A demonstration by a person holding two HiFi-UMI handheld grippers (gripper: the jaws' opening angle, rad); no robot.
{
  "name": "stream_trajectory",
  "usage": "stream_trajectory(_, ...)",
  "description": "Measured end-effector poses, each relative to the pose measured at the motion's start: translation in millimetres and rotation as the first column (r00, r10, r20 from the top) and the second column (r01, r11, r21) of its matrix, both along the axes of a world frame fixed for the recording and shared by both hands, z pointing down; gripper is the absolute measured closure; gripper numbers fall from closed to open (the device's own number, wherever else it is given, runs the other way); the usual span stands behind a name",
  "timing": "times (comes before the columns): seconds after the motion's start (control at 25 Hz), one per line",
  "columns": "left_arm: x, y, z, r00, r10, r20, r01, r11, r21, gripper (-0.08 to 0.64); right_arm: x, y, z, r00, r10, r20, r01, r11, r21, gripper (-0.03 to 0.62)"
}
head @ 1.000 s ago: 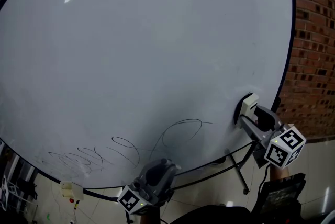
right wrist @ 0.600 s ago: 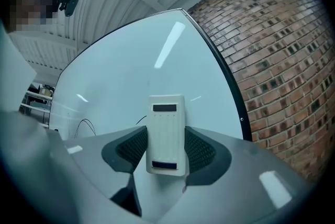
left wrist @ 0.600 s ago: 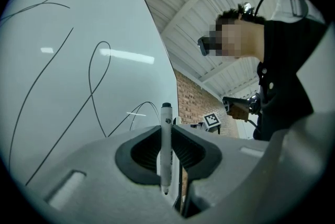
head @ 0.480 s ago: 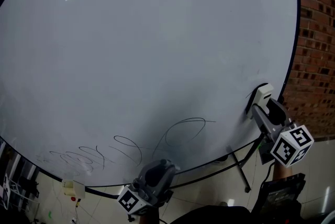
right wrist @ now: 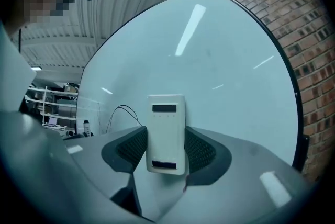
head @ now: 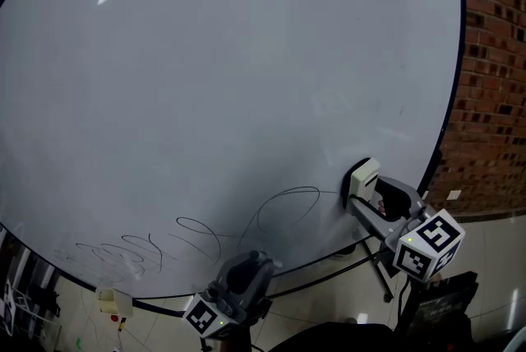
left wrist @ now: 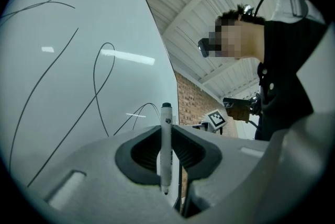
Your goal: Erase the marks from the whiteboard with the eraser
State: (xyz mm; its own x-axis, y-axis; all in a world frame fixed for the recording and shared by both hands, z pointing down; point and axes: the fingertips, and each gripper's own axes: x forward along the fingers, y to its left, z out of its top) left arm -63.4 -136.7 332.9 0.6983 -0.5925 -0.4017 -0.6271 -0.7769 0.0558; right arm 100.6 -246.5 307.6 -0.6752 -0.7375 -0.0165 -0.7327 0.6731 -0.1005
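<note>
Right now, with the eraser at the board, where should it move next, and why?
Probably slide the eraser left across the whiteboard onto the nearest pen marks: the right gripper is clamped on it beside that loop, not yet wiped.

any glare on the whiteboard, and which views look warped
Head view: small light glints at the whiteboard top, edges bowed. Left gripper view: a bright reflected streak, heavy fisheye, dark corners. Right gripper view: long streaks above the eraser.

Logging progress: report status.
Right gripper shut on white rectangular eraser, at glossy whiteboard. Left gripper shut on thin white marker. Black scribbled marks unerased, nothing between.
</note>
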Motion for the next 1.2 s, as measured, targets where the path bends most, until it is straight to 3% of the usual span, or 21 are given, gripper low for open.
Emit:
stream_trajectory(0.12, 3.3, -0.2, -3.7, 1.0, 0.003, -0.004, -0.003, 1.0, 0.011, 0.499, 23.5, -8.9, -10.0, 1.0, 0.013, 0.022, -0.014, 1.0, 0.008, 0.365)
stream_trajectory(0.32, 5.4, 1.1, -4.2, 1.0, -0.01, -0.003, 0.01, 1.0, 0.013, 0.499, 93.3, -33.6, -22.9, 0.984, 0.137, 0.112, -0.138, 0.99, 0.0, 0.365)
stream_trajectory(0.44, 6.0, 1.9, -3.1, 1.0, -0.022, 0.0, 0.022, 1.0, 0.007, 0.499, 111.6, -39.5, -21.9, 0.975, 0.167, 0.146, -0.167, 0.986, -0.011, 0.365)
stream_trajectory(0.92, 24.9, 12.8, -1.8, 0.996, -0.094, 0.004, 0.094, 0.995, -0.015, 0.499, 99.1, -31.9, -17.1, 0.977, 0.162, 0.136, -0.169, 0.985, 0.038, 0.367)
stream_trajectory(1.2, 3.3, 26.1, -3.9, 0.998, -0.068, 0.01, 0.068, 0.998, 0.018, 0.499, 46.2, -16.9, -0.1, 0.983, 0.14, 0.114, -0.143, 0.99, 0.015, 0.367)
